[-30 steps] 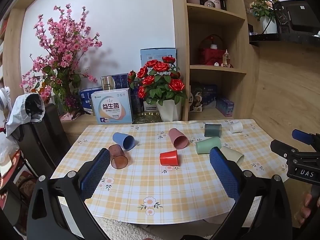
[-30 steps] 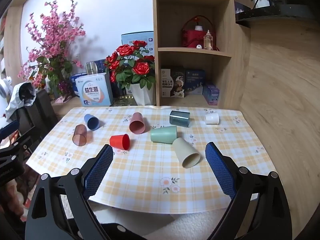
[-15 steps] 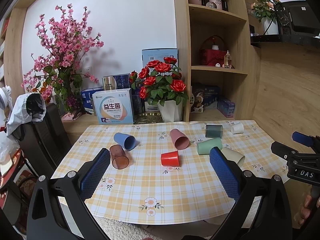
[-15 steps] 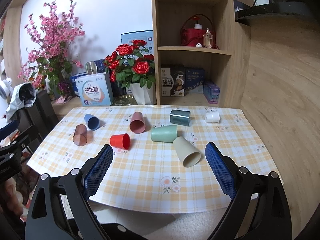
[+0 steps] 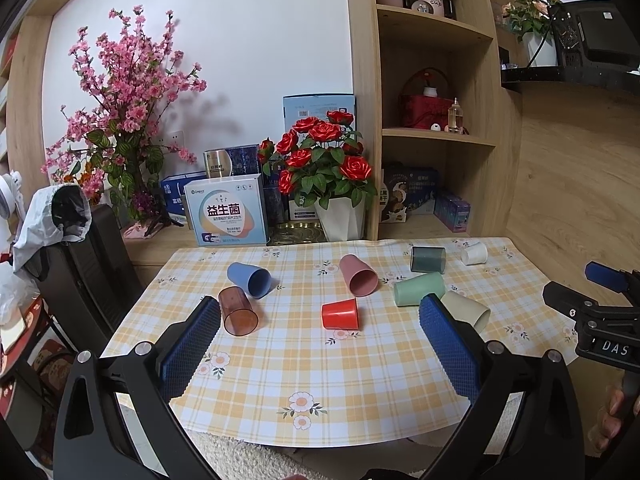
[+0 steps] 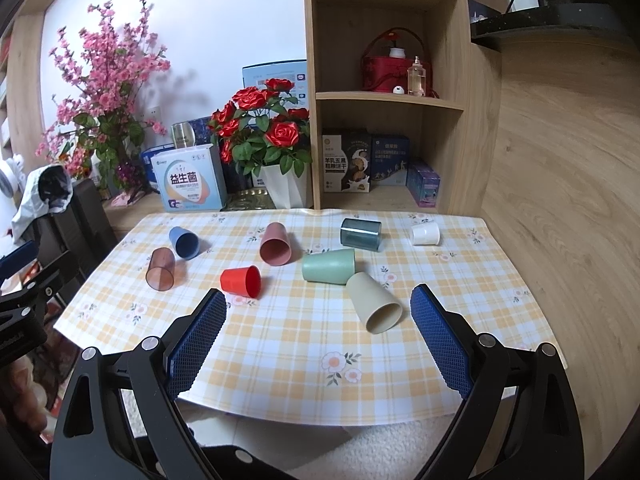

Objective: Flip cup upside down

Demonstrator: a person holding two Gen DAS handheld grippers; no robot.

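Several cups lie on their sides on the checked tablecloth (image 5: pixel 360 380): a clear brown cup (image 5: pixel 237 311), a blue cup (image 5: pixel 249 279), a red cup (image 5: pixel 340 313), a pink cup (image 5: pixel 359 275), a green cup (image 5: pixel 418 289), a cream cup (image 5: pixel 466 311), a dark teal cup (image 5: pixel 427 259) and a small white cup (image 5: pixel 474 253). My left gripper (image 5: pixel 320 308) is open and empty, above the table's near part. My right gripper (image 6: pixel 318 300) is open and empty, with the cream cup (image 6: pixel 373 303) just ahead between its fingers and the red cup (image 6: pixel 241 280) ahead to the left.
A potted red rose plant (image 5: pixel 324 176), boxes (image 5: pixel 226 216) and a pink blossom plant (image 5: pixel 120 120) stand behind the table. A wooden shelf unit (image 5: pixel 432 120) rises at the back right. A black chair (image 5: pixel 80 272) with a draped bag stands at the left.
Both grippers have drifted slightly closer to the table. The cups have not moved.
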